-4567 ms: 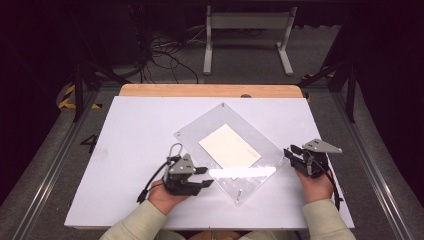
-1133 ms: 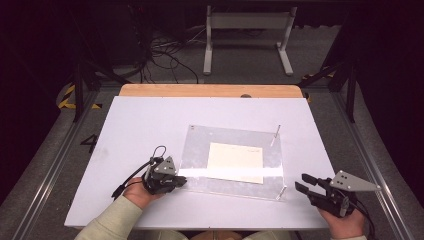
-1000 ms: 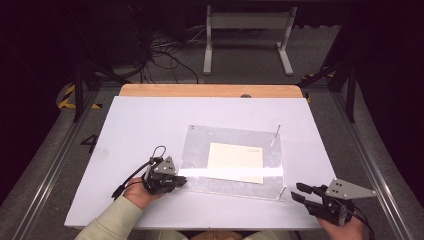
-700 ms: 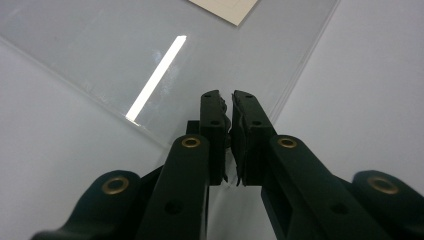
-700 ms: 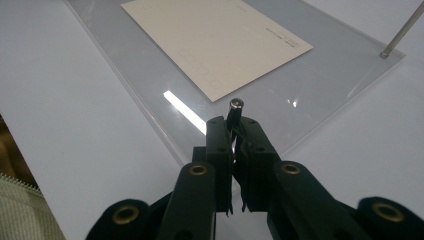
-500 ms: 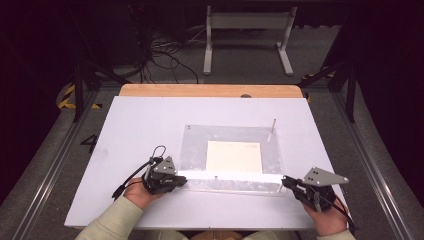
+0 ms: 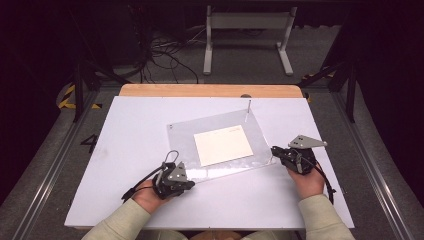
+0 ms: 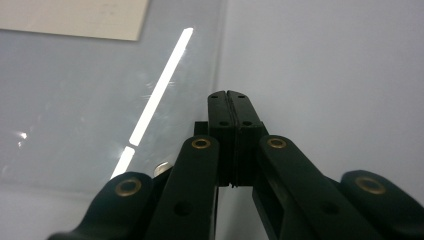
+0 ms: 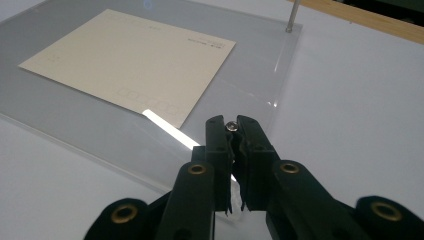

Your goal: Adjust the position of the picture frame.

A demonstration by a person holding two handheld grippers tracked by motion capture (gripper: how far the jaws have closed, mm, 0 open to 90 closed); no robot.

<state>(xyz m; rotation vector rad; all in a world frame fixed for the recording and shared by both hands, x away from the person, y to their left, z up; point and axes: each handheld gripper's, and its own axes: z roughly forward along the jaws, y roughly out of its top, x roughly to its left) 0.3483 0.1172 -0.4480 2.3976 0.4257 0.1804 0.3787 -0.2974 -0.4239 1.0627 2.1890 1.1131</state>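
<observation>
High view overhead, forward-down; claw views close, sharing clear sheet.

Both forearms reach in from the near edge: left gripper clamped shut, right gripper pinched nearly closed.

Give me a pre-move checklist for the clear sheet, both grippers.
1. Left gripper shut on clear sheet's edge: ok.
2. Right gripper shut on the small metal stud at the sheet's corner: ok.
3. Cream card lies flat within the sheet: ok.
4. Upright pin at the far corner stands vertical: ok.
5. Pin free of the white table: cannot tell.
</observation>
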